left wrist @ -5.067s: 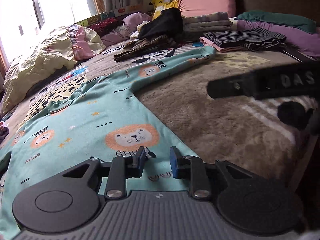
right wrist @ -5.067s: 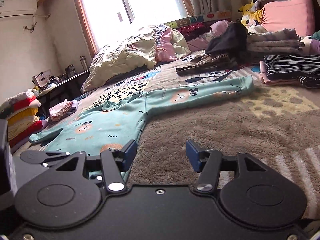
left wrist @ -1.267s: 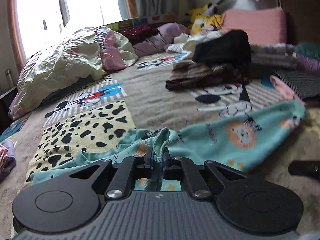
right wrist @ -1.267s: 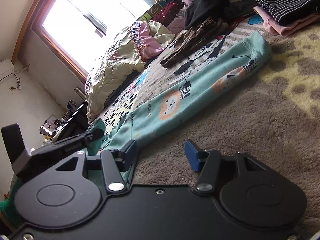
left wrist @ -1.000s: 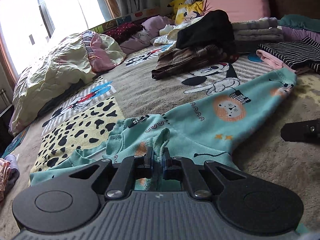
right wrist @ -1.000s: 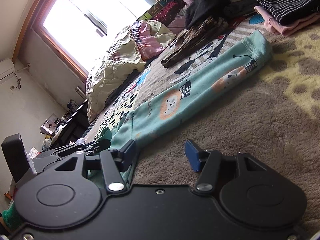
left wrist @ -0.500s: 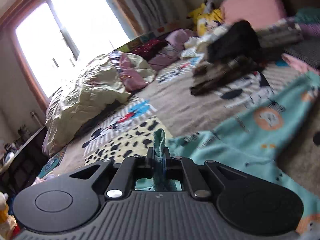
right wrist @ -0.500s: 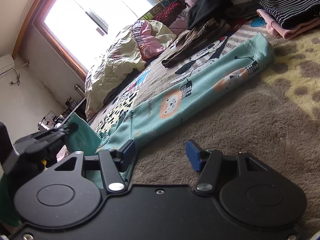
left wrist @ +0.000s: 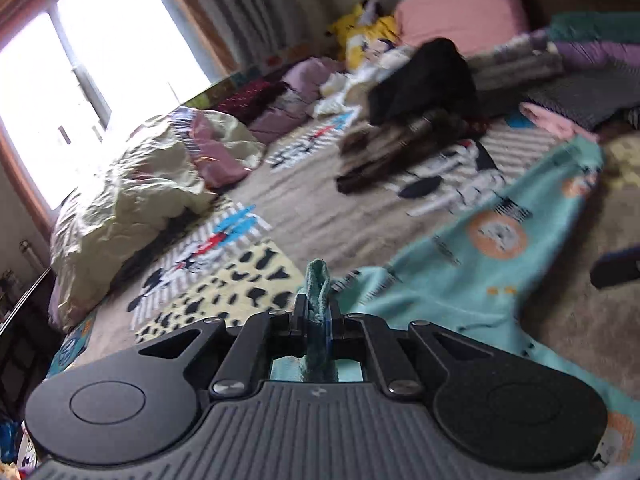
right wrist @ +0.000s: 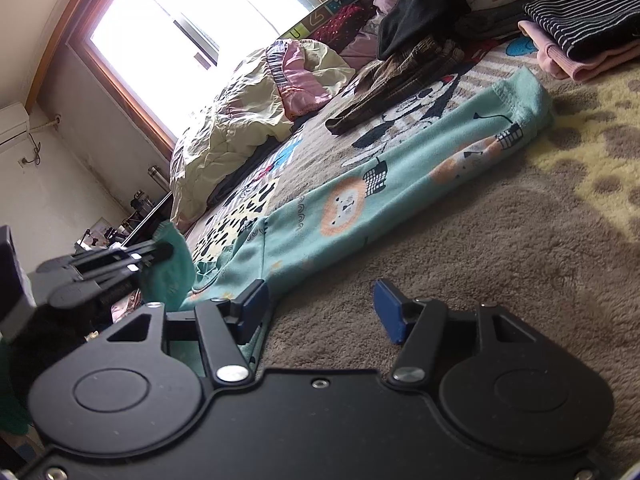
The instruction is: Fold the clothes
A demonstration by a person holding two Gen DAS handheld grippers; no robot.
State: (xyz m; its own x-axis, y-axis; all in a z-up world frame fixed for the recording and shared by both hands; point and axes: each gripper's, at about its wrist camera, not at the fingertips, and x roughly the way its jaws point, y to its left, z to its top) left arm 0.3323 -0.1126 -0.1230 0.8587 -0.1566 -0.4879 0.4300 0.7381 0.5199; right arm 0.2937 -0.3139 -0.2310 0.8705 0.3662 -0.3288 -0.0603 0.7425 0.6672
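Left tool point(left wrist: 317, 316) clamped on teal garment point(left wrist: 480, 264); right tool point(right wrist: 318, 308) agape.

Teal garment point(right wrist: 400, 184): soft matt fleece cloth. Bed blanket point(right wrist: 500, 264): rough plush pile. Right gripper point(right wrist: 318, 312): matt black plastic.

teal lion-print garment point(right wrist: 400, 184), leopard-spotted yellow blanket point(left wrist: 240, 284), black-and-white striped top point(right wrist: 580, 24)

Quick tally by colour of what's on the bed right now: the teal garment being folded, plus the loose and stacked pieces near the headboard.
Teal: 1, lion-print top, pinched in the left claw
Black: 1, garment
Brown plaid: 1, garment
Striped: 1, folded piece
Pink: 1, folded piece under the striped one
Total: 5
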